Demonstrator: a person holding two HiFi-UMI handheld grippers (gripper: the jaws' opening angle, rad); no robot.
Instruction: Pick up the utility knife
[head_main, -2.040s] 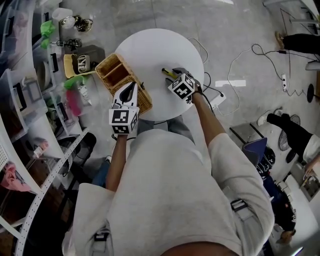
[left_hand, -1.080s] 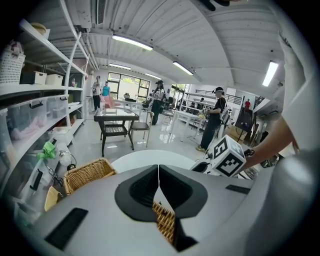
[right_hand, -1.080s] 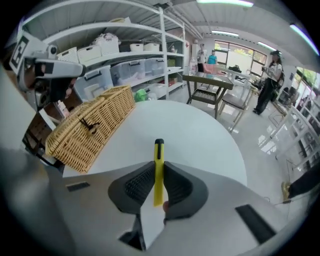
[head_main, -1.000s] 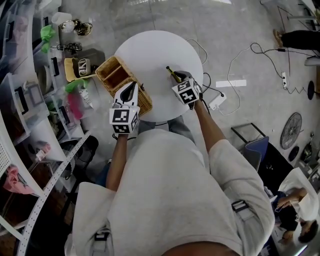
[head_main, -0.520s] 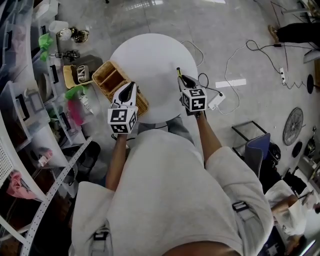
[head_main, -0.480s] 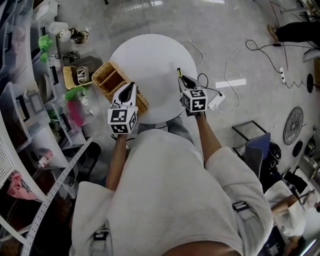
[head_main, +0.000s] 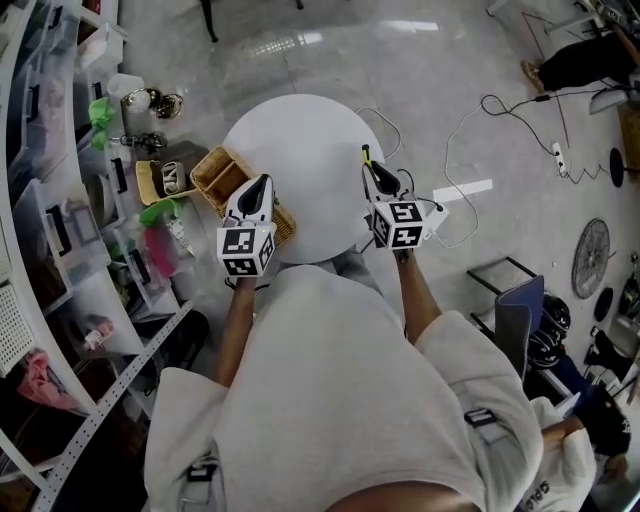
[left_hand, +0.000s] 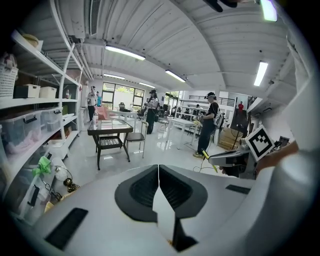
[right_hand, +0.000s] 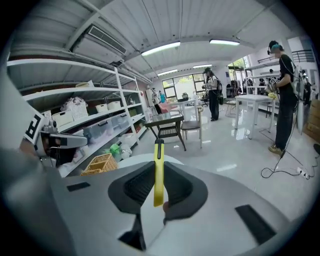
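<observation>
The utility knife (right_hand: 158, 181) is yellow with a black tip, and my right gripper (right_hand: 159, 167) is shut on it. In the head view the knife (head_main: 365, 156) sticks out past the right gripper (head_main: 381, 178), held in the air over the right edge of the round white table (head_main: 305, 140). From the left gripper view the knife (left_hand: 215, 167) shows at the right. My left gripper (left_hand: 159, 170) is shut with nothing in it. It hovers by the wicker basket (head_main: 225, 176) at the table's left edge, as the left gripper (head_main: 256, 194) shows from above.
Shelves with bins (head_main: 50, 230) line the left, and clutter lies on the floor beside them. Cables (head_main: 480, 130) and a power strip (head_main: 436, 215) lie on the floor to the right. Several people stand far off, beyond a black-framed table (left_hand: 109, 131) and a chair.
My right gripper has lifted the knife off the table, risen and rolled, so the knife now points away. The left gripper has risen a little beside the basket.
</observation>
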